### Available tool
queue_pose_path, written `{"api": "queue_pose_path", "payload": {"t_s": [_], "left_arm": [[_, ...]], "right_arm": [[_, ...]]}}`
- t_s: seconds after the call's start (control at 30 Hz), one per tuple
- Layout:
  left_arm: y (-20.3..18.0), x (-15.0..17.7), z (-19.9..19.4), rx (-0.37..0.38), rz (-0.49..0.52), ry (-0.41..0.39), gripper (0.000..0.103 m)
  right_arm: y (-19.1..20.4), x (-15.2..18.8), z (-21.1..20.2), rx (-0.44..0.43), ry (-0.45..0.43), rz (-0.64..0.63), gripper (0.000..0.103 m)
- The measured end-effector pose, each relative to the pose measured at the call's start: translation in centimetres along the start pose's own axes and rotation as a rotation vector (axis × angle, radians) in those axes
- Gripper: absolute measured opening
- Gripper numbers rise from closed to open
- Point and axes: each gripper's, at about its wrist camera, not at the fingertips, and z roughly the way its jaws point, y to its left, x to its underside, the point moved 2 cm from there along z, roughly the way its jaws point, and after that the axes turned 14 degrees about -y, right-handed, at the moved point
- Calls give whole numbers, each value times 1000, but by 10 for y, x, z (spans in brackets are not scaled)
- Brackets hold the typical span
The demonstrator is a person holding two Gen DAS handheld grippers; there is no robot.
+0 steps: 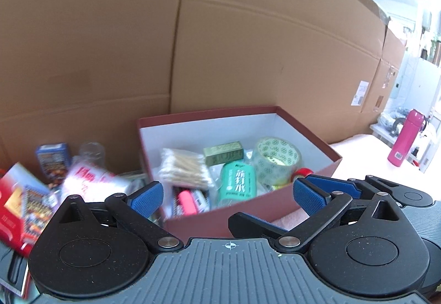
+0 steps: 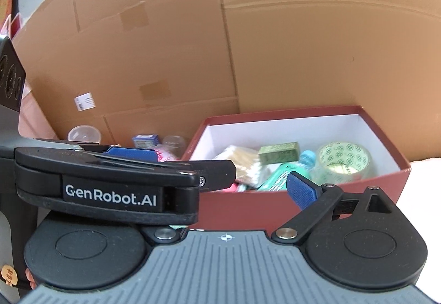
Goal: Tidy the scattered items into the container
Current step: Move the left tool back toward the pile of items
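Note:
The dark red box (image 1: pixel 248 218) with a white inside holds a cotton swab pack (image 1: pixel 184 168), a green bottle (image 1: pixel 238 185), a tape roll (image 1: pixel 278 157), a green carton (image 1: pixel 223 152) and a pink marker (image 1: pixel 187 202). My left gripper (image 1: pixel 227 193) stands open at the box's near wall with nothing between its blue pads. Scattered to the left of the box lie a white packet (image 1: pixel 88 180), a red box (image 1: pixel 19 202) and a blue tin (image 1: pixel 52 157). My right gripper (image 2: pixel 224 191) is open beside the left one, its left finger hidden behind the left gripper's housing (image 2: pixel 110 193).
A tall cardboard wall (image 1: pixel 220 42) closes off the back. A pink flask (image 1: pixel 403 138) stands far right on the pale tabletop (image 1: pixel 358 149). A clear lidded cup (image 2: pixel 82 134) sits against the cardboard at far left. The two grippers are close side by side.

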Motion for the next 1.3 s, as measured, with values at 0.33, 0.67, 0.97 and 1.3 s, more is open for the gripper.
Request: {"api": "queue_pose_path", "payload": {"t_s": [0.33,0.67,0.97,1.3], "left_arm": [[19,31,-56,-83,-12,-21,103],[54,57,-100,-155,-45,-15,103],[97,79,-126,-209,-121,-22,103],[136,92,-138,-264,-160,-31,103]], "right_arm": [[47,28,-25,-50,5,-19,97],[93,54,-31,-123,35,-42,97],[132,77,-20,-203,66,-68,97],[163,93,3,-258,92,-77,97]]}}
